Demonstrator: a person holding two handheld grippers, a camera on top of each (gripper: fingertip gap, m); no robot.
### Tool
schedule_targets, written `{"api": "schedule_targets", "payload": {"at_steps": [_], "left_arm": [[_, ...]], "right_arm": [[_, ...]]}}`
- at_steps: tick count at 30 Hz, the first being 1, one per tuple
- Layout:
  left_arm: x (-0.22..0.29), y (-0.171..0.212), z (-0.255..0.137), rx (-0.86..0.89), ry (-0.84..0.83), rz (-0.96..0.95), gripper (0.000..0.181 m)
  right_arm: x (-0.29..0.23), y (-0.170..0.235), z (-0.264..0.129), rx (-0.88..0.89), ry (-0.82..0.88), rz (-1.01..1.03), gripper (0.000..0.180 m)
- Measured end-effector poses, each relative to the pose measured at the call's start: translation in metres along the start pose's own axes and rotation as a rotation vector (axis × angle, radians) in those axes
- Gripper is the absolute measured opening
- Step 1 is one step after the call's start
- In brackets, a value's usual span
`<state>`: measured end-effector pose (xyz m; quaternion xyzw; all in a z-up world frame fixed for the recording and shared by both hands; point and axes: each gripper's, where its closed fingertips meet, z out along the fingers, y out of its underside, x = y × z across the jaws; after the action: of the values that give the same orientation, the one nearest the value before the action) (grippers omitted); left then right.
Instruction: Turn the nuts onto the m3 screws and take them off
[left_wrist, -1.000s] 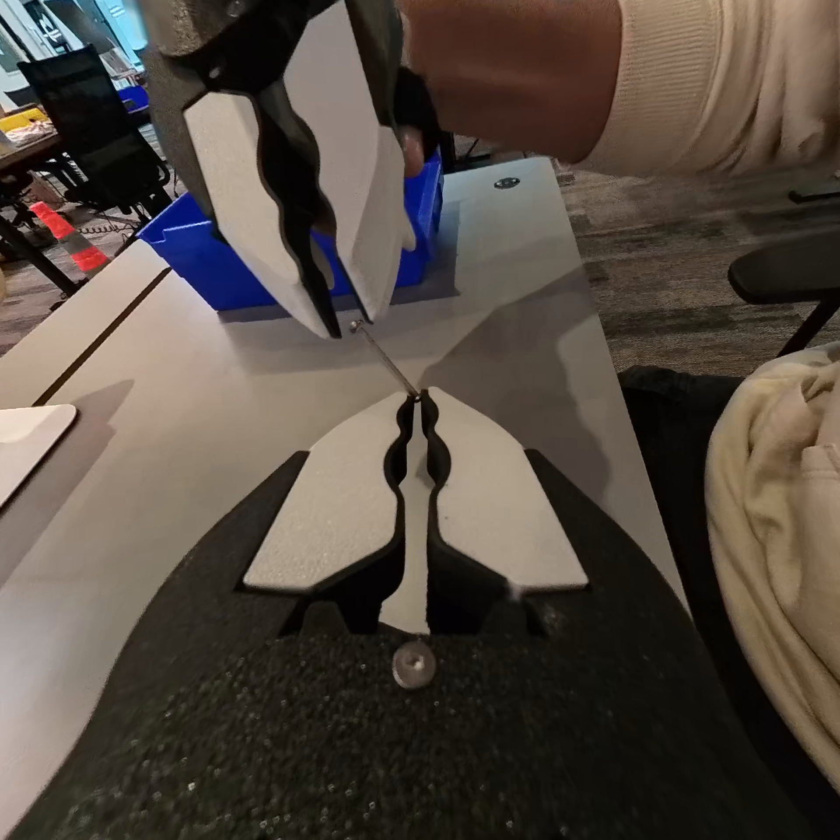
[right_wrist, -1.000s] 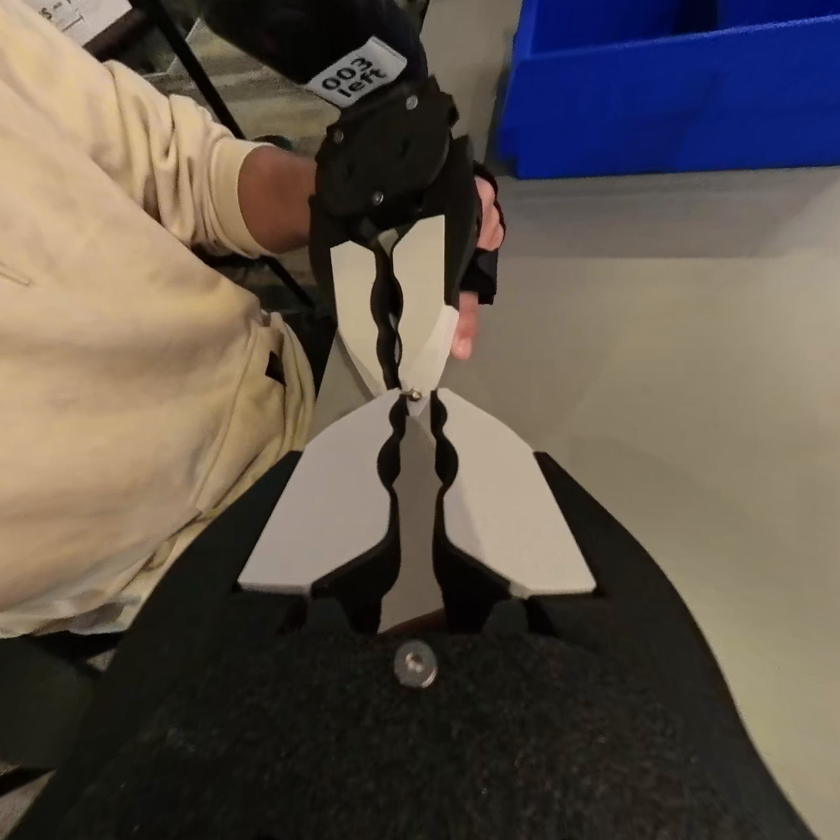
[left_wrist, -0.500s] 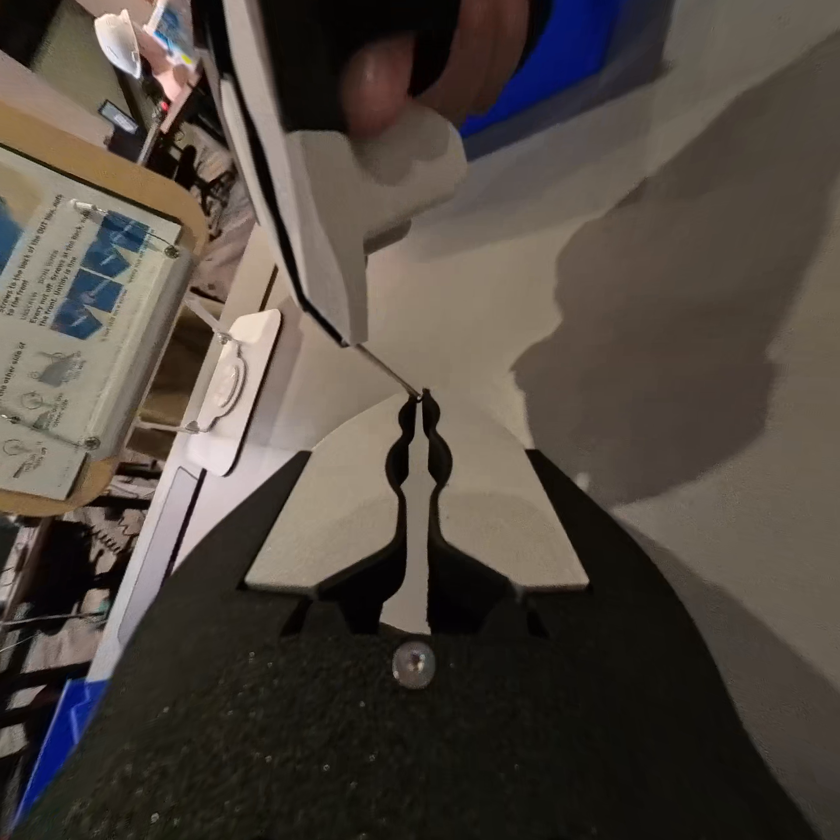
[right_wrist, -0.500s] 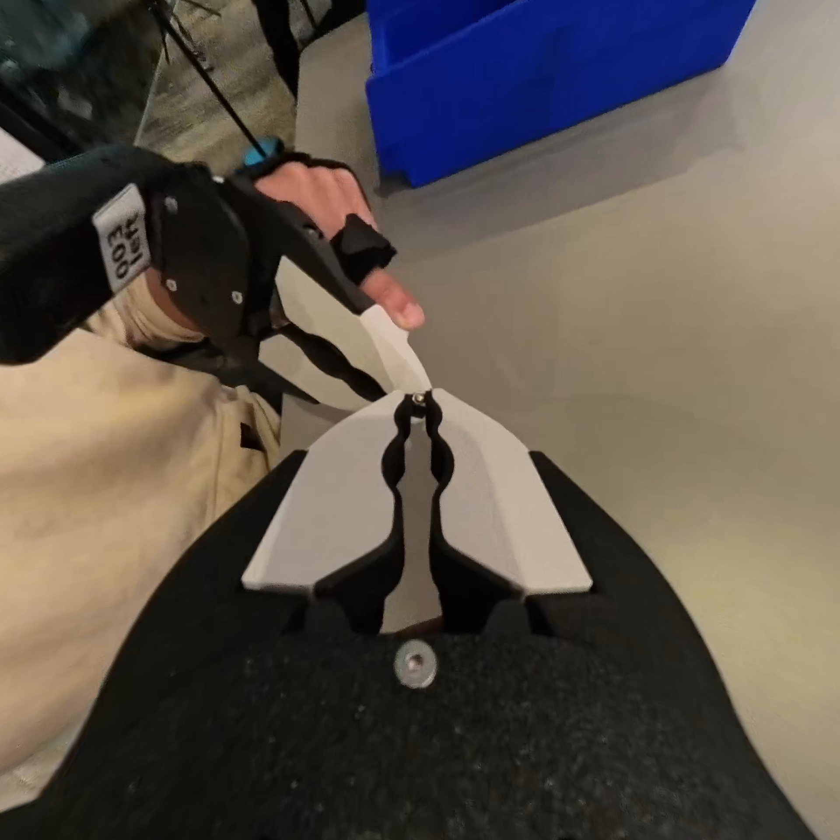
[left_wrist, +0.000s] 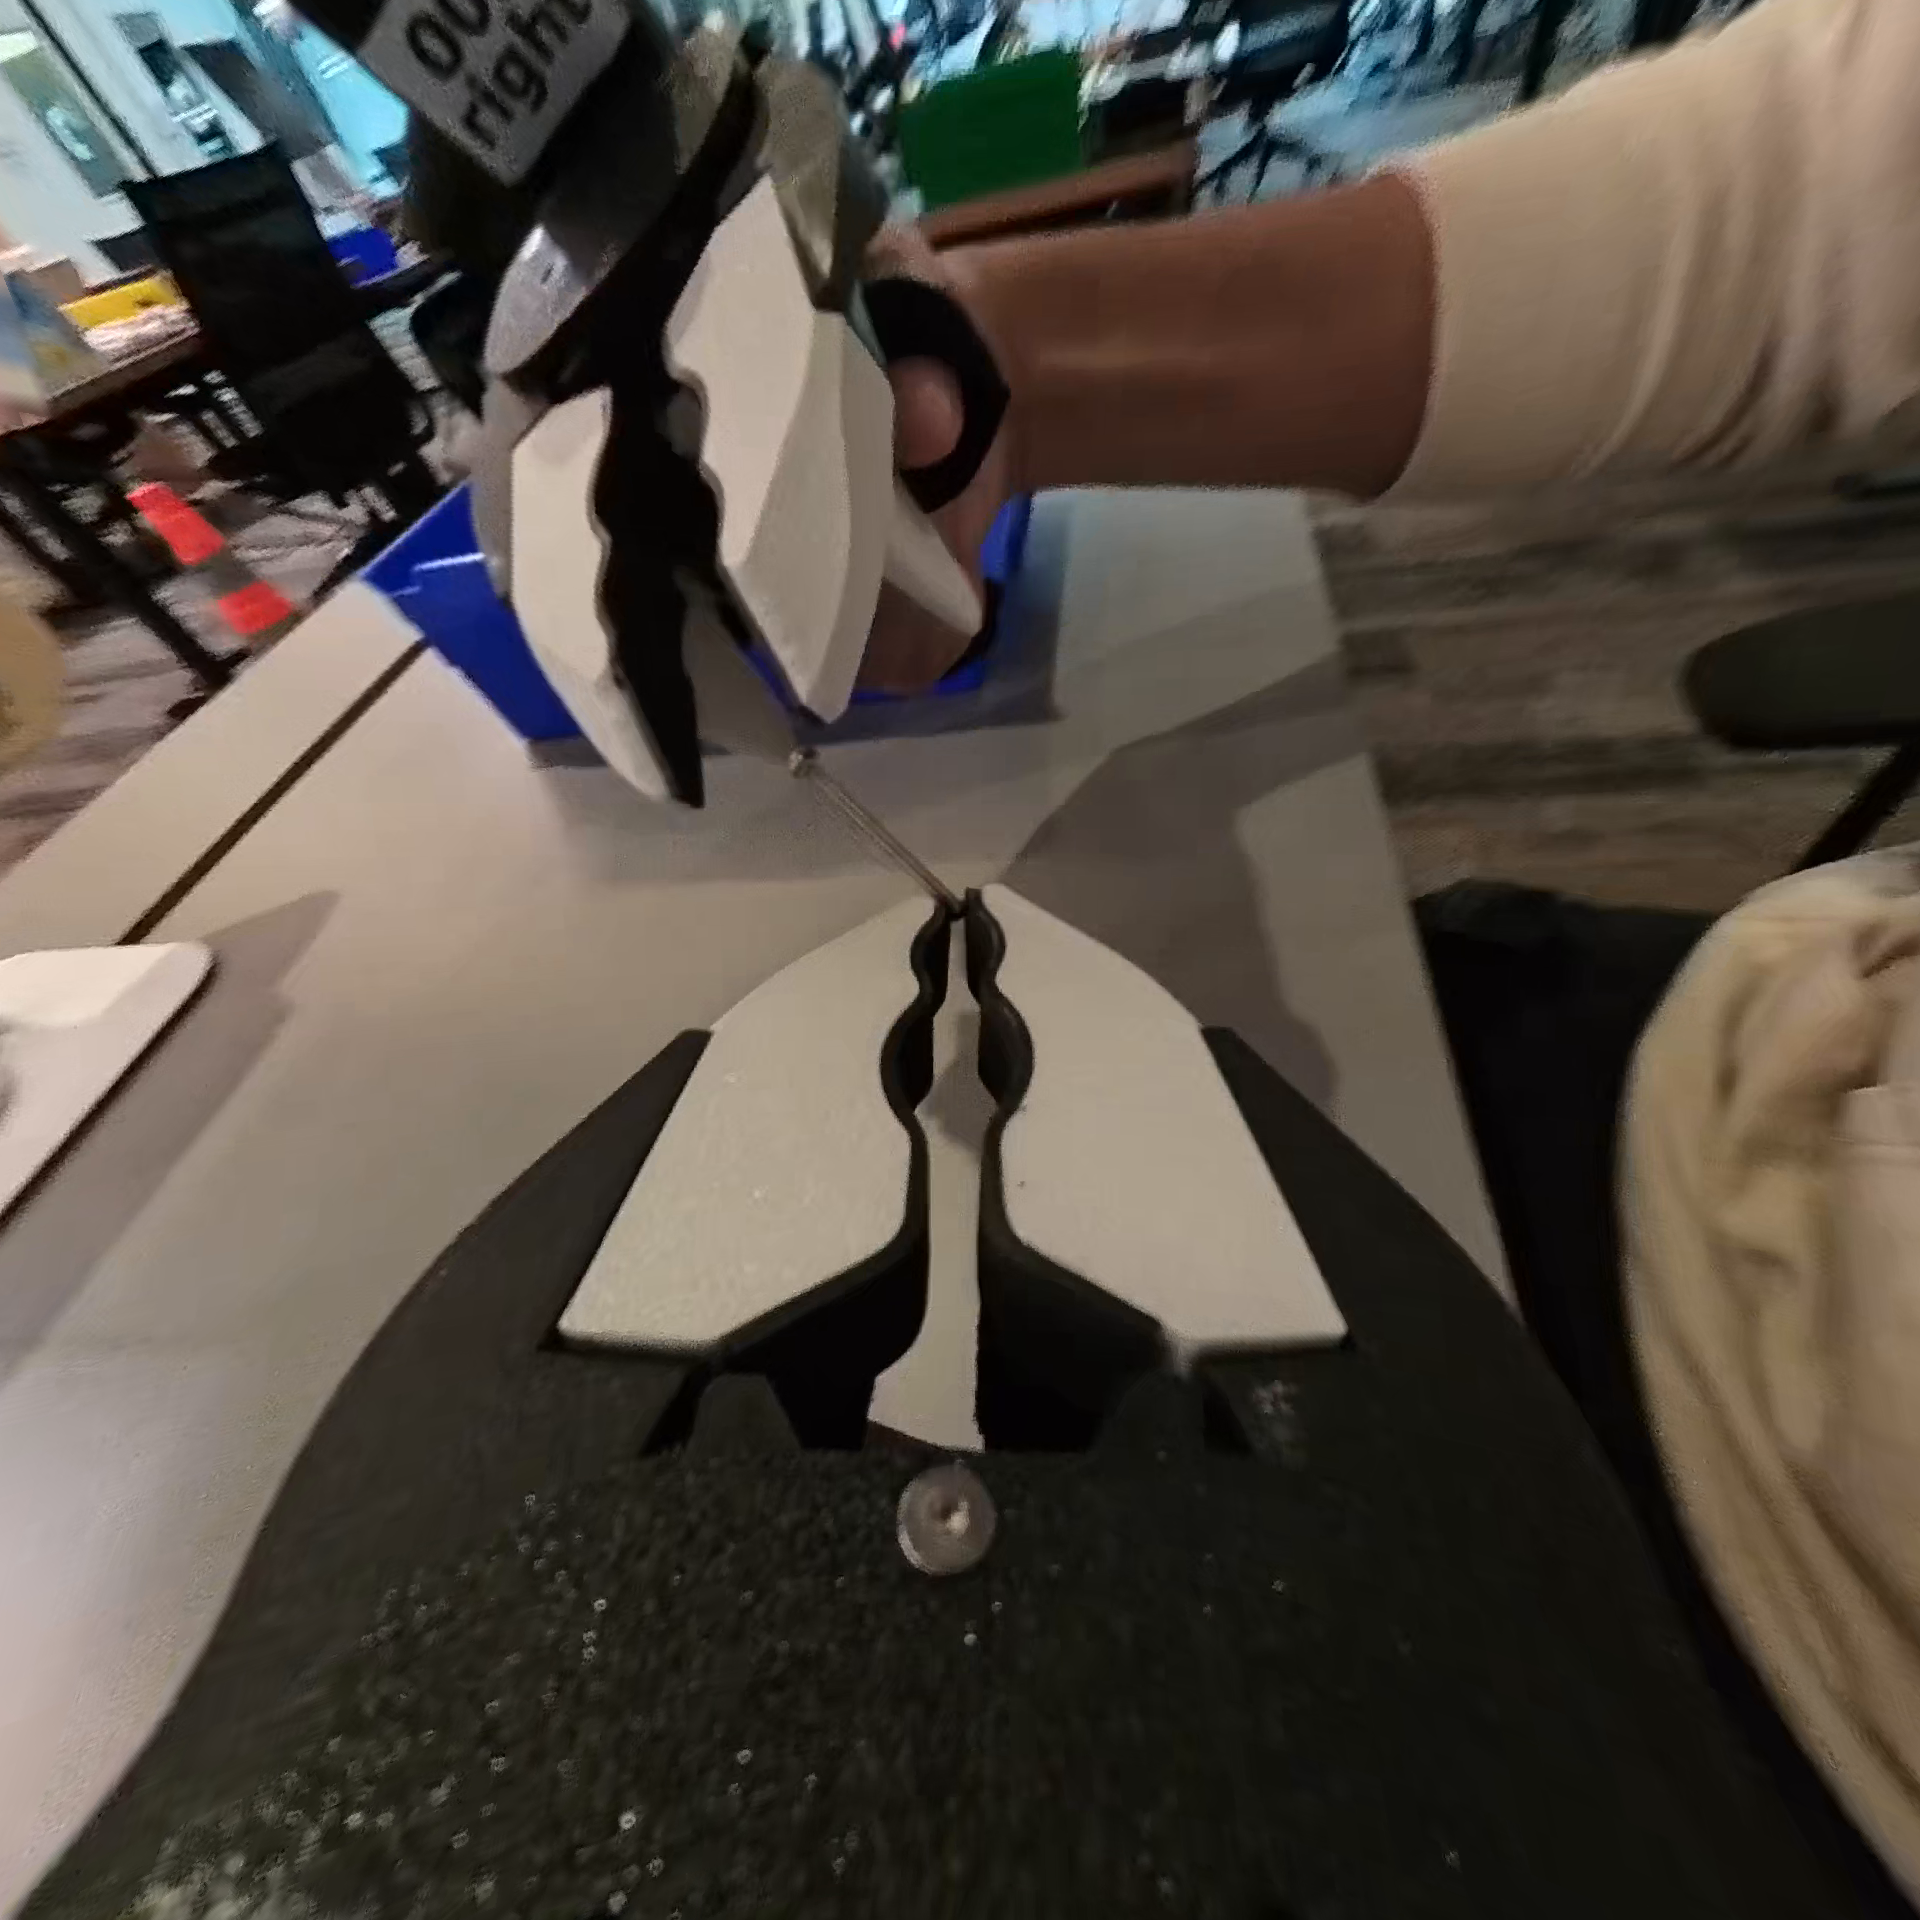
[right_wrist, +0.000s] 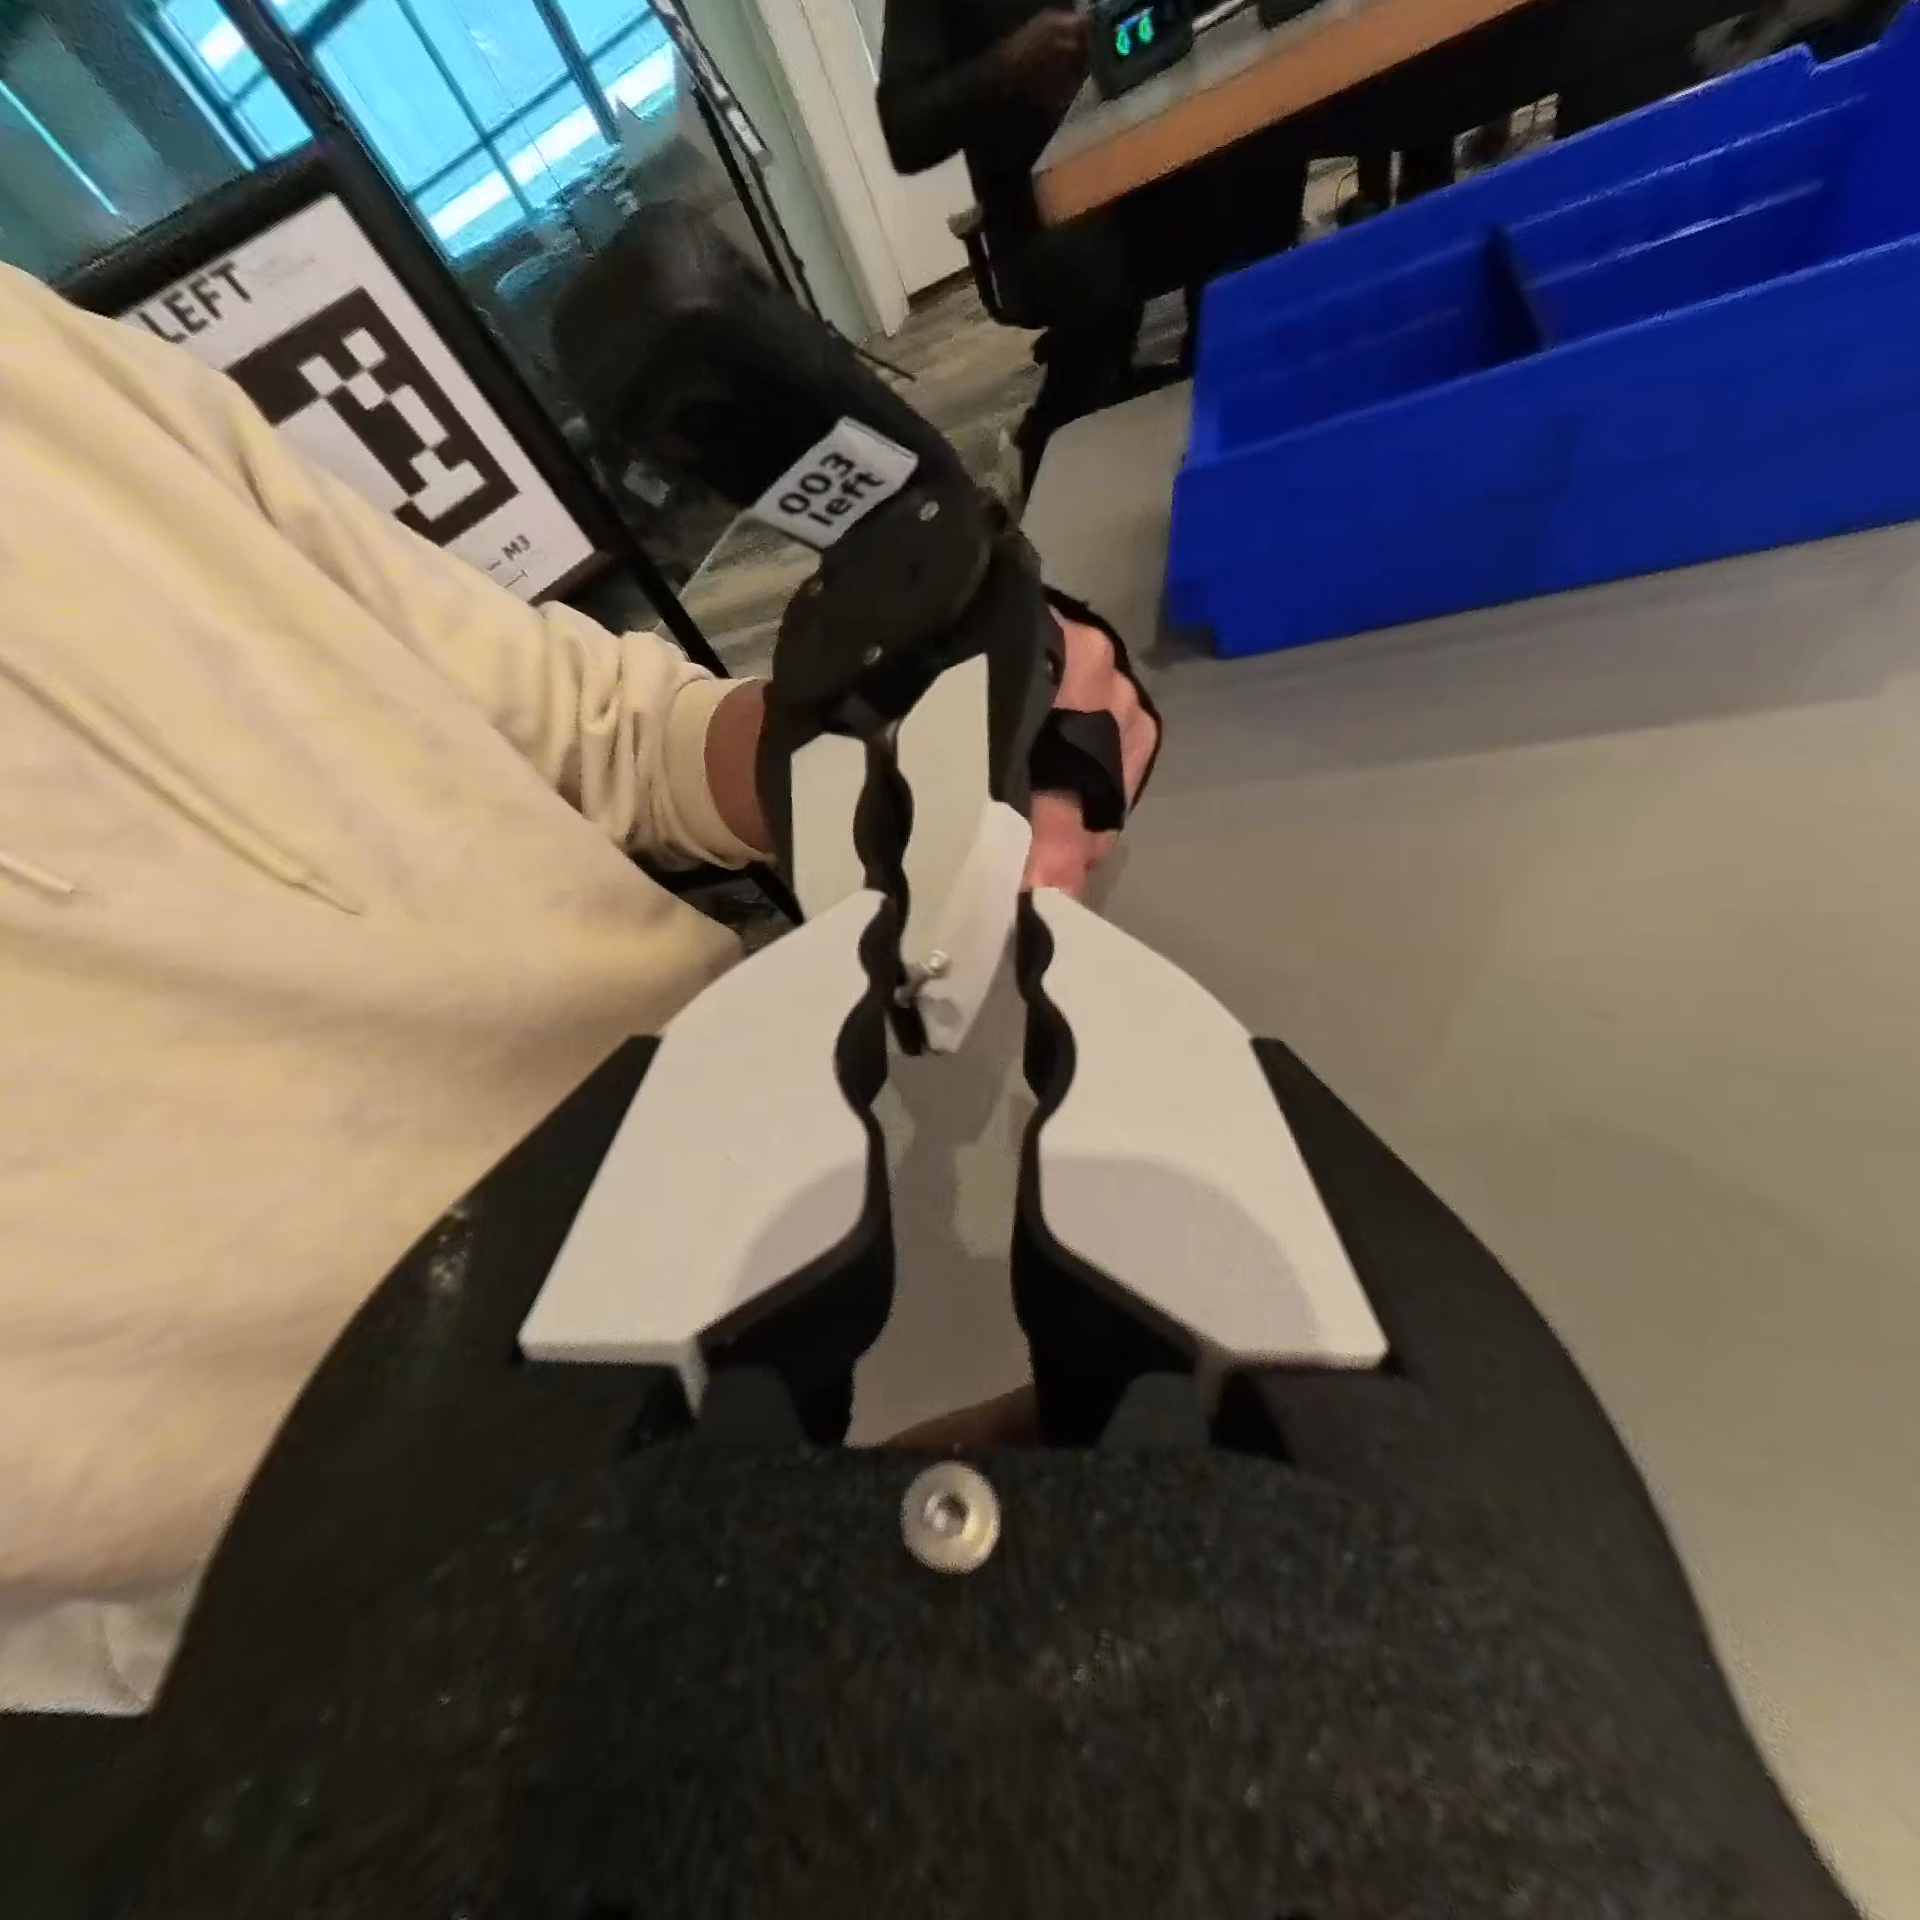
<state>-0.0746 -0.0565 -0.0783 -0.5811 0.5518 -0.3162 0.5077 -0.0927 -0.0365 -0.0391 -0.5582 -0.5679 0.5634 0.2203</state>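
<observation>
In the left wrist view my left gripper (left_wrist: 957, 906) is shut on one end of a thin M3 screw (left_wrist: 873, 831). The screw slants up and left, above the table. A small nut (left_wrist: 800, 764) sits at its far end. My right gripper (left_wrist: 748, 753) hangs over that end with its jaws apart around the nut. In the right wrist view my right gripper (right_wrist: 956, 914) is open. The left gripper's tips (right_wrist: 914, 1029) lie between its fingers and hold the screw (right_wrist: 920, 982) with the nut (right_wrist: 938, 961) on it.
A blue divided bin (left_wrist: 468, 623) (right_wrist: 1558, 416) stands at the far side of the grey table (left_wrist: 416, 935) (right_wrist: 1558, 935). A white board (left_wrist: 83, 1018) lies at the table's left edge. The person's cream sleeve (right_wrist: 260, 831) and body (left_wrist: 1766, 1247) are close by. Left tips to right tips: about 5 centimeters.
My right gripper was shut on the screw's far end and has opened. Both grippers have swung round. The left gripper still holds the screw.
</observation>
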Motion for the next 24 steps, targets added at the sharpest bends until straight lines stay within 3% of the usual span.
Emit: {"api": "schedule_targets", "payload": {"at_steps": [4,9,14,19,24], "left_arm": [[0.011,-0.02,-0.009,0.127,0.108,-0.067,0.002],[0.01,-0.028,-0.015,0.176,0.114,-0.08,0.002],[0.007,-0.023,-0.015,0.157,0.099,-0.078,0.003],[-0.008,-0.011,-0.012,0.058,-0.017,-0.031,0.002],[-0.043,0.014,-0.01,-0.184,-0.302,0.098,0.003]], "right_arm": [[-0.01,-0.005,-0.003,0.052,-0.083,0.015,0.021],[-0.021,-0.014,-0.002,0.131,-0.163,0.027,0.021],[-0.019,-0.011,0.005,0.105,-0.141,0.009,0.005],[-0.001,-0.007,0.004,0.055,-0.012,0.0,0.005],[0.039,0.0,-0.002,0.007,0.254,0.084,0.005]]}}
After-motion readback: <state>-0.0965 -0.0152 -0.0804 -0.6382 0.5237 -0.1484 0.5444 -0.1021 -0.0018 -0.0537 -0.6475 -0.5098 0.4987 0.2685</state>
